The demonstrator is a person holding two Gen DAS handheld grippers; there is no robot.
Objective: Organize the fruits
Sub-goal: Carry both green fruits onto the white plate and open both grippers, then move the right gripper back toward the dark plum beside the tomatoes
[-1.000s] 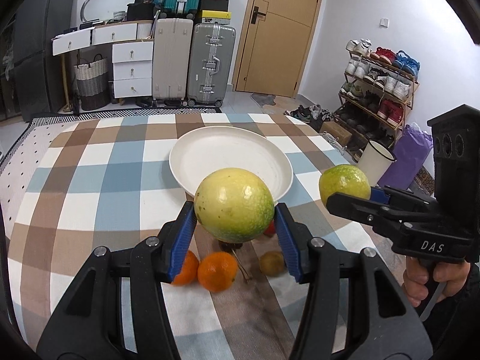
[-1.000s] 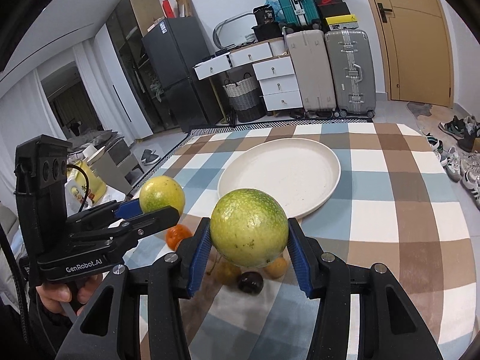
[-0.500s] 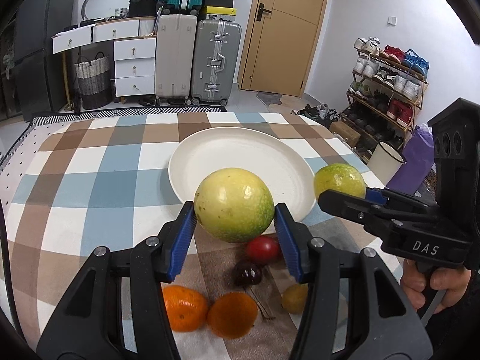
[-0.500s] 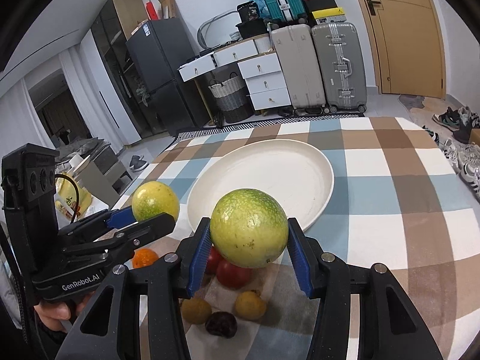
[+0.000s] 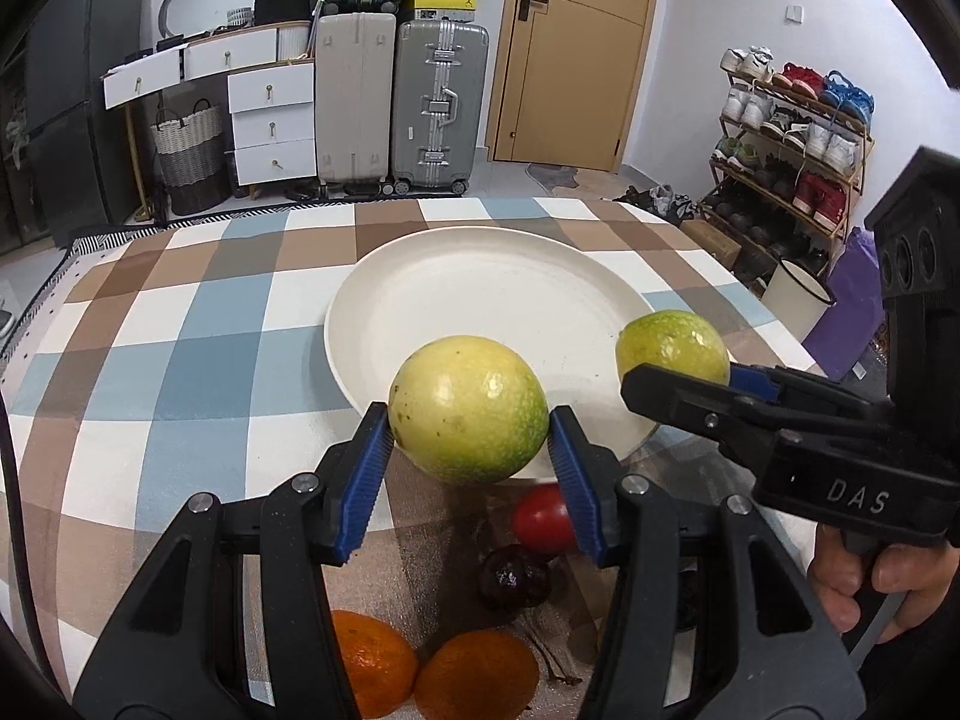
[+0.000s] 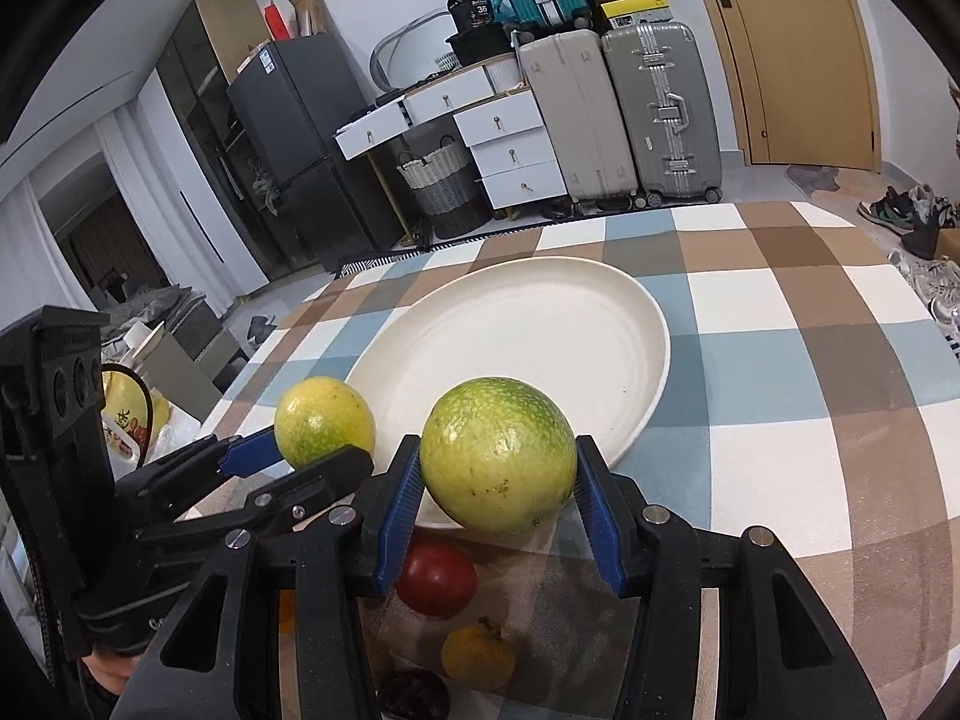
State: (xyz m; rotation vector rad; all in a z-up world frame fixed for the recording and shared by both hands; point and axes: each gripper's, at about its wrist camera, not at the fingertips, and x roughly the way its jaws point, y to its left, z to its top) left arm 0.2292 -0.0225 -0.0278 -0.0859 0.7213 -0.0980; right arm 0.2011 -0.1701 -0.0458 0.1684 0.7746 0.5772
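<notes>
The left gripper (image 5: 468,456) is clamped on a yellow-green passion fruit (image 5: 468,408), held above the near rim of the white plate (image 5: 480,294). The right gripper (image 6: 495,507) is likewise clamped on a greener passion fruit (image 6: 498,453), also over the near rim. The plate interior is bare. Just short of that rim, on the checked tablecloth (image 5: 180,348), lie a red tomato (image 5: 543,519), a dark cherry (image 5: 513,576) and two oranges (image 5: 474,684).
</notes>
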